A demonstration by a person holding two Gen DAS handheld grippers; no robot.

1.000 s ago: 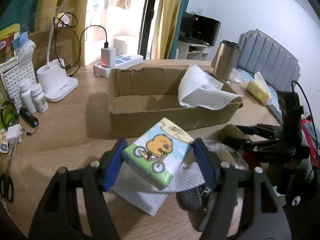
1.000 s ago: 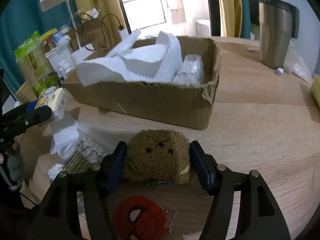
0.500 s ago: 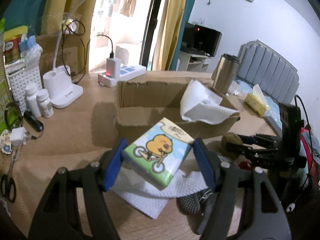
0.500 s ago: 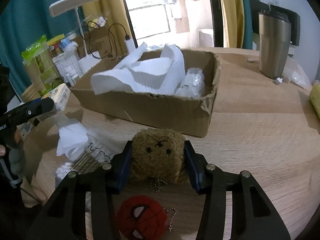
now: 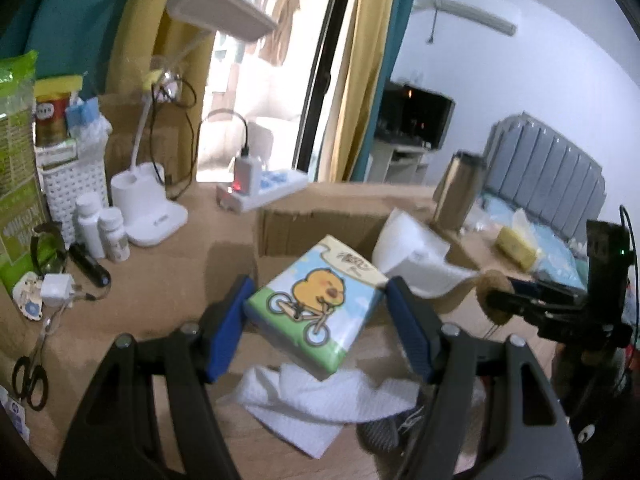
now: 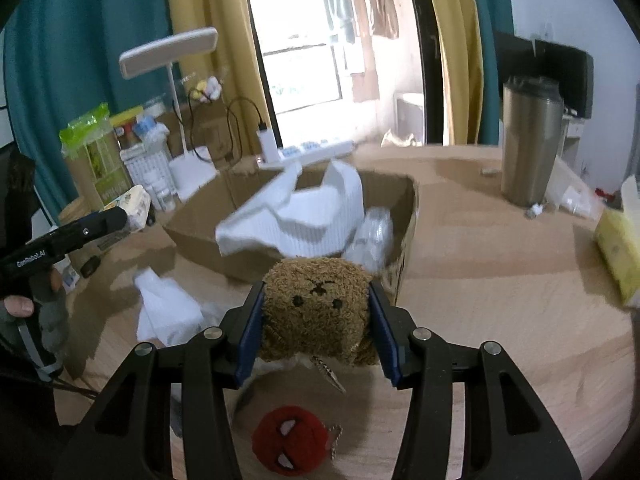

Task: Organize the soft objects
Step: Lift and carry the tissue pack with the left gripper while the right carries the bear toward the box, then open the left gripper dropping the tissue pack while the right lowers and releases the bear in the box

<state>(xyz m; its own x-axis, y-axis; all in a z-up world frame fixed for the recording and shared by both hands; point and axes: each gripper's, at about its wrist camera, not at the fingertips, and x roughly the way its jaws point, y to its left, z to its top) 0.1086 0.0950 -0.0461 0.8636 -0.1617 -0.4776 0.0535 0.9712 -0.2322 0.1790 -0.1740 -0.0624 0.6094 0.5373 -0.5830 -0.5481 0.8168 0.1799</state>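
My left gripper [image 5: 316, 314] is shut on a tissue pack [image 5: 316, 304] printed with a yellow chick on a bicycle, held above the table in front of the cardboard box [image 5: 320, 216]. My right gripper [image 6: 316, 316] is shut on a brown plush toy [image 6: 316, 304] with a dangling key chain, lifted off the table near the cardboard box [image 6: 404, 224]. The box holds white paper towel [image 6: 296, 216] and a clear plastic bag [image 6: 372, 232]. A red spider-face plush [image 6: 290, 444] lies on the table below the right gripper. The right gripper with the plush shows in the left wrist view [image 5: 500, 300].
White paper towel [image 5: 320, 404] and a dark sock [image 5: 384, 432] lie on the table under the left gripper. A desk lamp [image 5: 148, 216], bottles [image 5: 102, 232], power strip [image 5: 264, 192], scissors [image 5: 30, 372] stand left. A steel tumbler [image 6: 528, 140] and yellow pack [image 6: 620, 256] are right.
Both grippers have risen with their loads. The right gripper closed on the brown plush and lifted it off the table toward the box; the left lifted the tissue pack higher.
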